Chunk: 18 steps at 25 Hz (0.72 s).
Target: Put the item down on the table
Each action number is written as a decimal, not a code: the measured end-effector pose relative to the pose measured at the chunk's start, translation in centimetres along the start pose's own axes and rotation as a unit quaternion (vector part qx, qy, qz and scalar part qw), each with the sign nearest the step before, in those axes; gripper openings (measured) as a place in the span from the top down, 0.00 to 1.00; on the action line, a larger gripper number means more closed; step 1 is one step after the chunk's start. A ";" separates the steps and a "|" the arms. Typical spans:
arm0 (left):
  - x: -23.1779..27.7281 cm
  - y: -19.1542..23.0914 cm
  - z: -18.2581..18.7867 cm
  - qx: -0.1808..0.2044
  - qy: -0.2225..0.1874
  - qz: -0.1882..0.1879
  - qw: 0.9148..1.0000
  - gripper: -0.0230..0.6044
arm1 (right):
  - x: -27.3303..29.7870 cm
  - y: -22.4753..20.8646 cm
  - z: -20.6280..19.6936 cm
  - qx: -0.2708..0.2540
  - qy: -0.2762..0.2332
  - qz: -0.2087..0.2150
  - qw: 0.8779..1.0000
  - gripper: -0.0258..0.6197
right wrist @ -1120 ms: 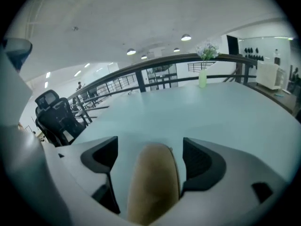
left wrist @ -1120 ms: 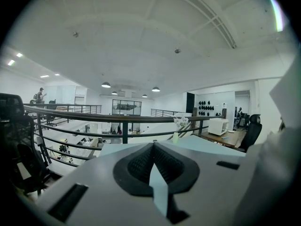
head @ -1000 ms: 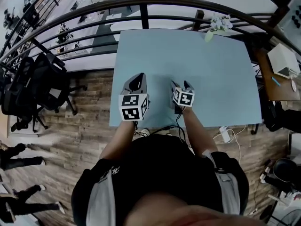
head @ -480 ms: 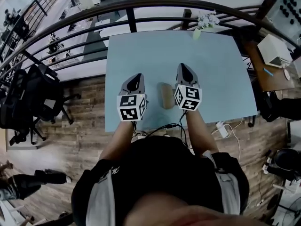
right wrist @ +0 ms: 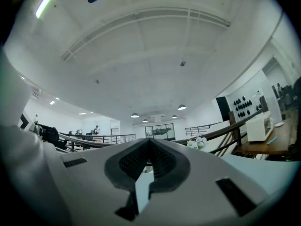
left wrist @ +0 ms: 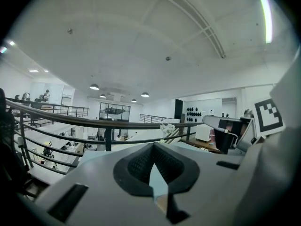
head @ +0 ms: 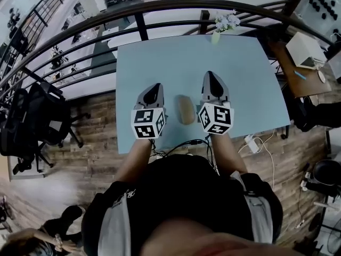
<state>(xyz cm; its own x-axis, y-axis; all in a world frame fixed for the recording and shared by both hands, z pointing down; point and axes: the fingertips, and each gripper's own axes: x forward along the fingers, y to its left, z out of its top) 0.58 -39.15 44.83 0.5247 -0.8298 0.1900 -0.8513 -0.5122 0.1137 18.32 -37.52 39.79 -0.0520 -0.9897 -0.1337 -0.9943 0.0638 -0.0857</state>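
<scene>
**Item at Rest on the Table Between Two Closed Grippers**

A tan, oblong item (head: pixel 185 110) is seen lying flat on the pale blue table (head: pixel 160 57), touched by neither tool. It is placed between the two grippers, just to the right of the left gripper (head: pixel 155 88) and just to the left of the right gripper (head: pixel 211 77). It is level with their bodies rather than with their tips.

In the left gripper view, the jaws of the left gripper (left wrist: pixel 153 146) are shown pressed together at the tips, with nothing pinched between them. In the right gripper view, the jaws of the right gripper (right wrist: pixel 149 142) are likewise brought together, and nothing is held. Both grippers are pointed away from the person, toward the far edge of the table.

At the rear of each gripper a marker cube (head: pixel 148 122) is carried, printed with black-and-white square patterns.

Beyond the right gripper's tips, a small bunch of white flowers (head: pixel 226 22) is set at the far table edge, in front of a dark curved railing (head: pixel 160 7). Well to the left of the left gripper, a black chair (head: pixel 37 116) is seen on the wooden floor (head: pixel 96 143).
</scene>
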 end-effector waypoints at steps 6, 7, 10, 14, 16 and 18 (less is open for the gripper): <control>0.2 -0.7 0.4 0.006 0.001 -0.007 1.000 0.95 | -0.5 -0.1 0.3 0.014 0.006 0.003 1.000 0.96; 0.1 -0.8 0.4 0.006 0.001 -0.008 1.000 0.95 | -0.7 -0.1 0.3 0.013 0.007 0.002 1.000 0.96; 0.2 -0.8 0.2 0.007 0.002 -0.010 1.000 0.95 | -0.8 -0.2 0.6 0.014 0.007 -0.002 1.000 0.96; 0.2 -1.0 0.2 0.010 0.002 -0.009 1.000 0.95 | -1.0 -0.4 1.2 0.017 0.001 0.001 1.000 0.96; 0.3 -1.2 0.4 0.011 0.001 -0.008 1.000 0.95 | -1.0 -0.4 1.2 0.018 0.002 0.002 1.000 0.96; 0.3 -1.2 0.5 0.011 0.000 -0.008 1.000 0.95 | -0.9 -0.4 1.0 0.018 0.004 0.003 1.000 0.96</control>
<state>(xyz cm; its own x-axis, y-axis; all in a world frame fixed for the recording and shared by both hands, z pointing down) 1.77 -38.87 44.23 0.5382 -0.8213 0.1893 -0.8425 -0.5302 0.0950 18.89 -36.53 38.93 -0.0588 -0.9903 -0.1258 -0.9900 0.0740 -0.1202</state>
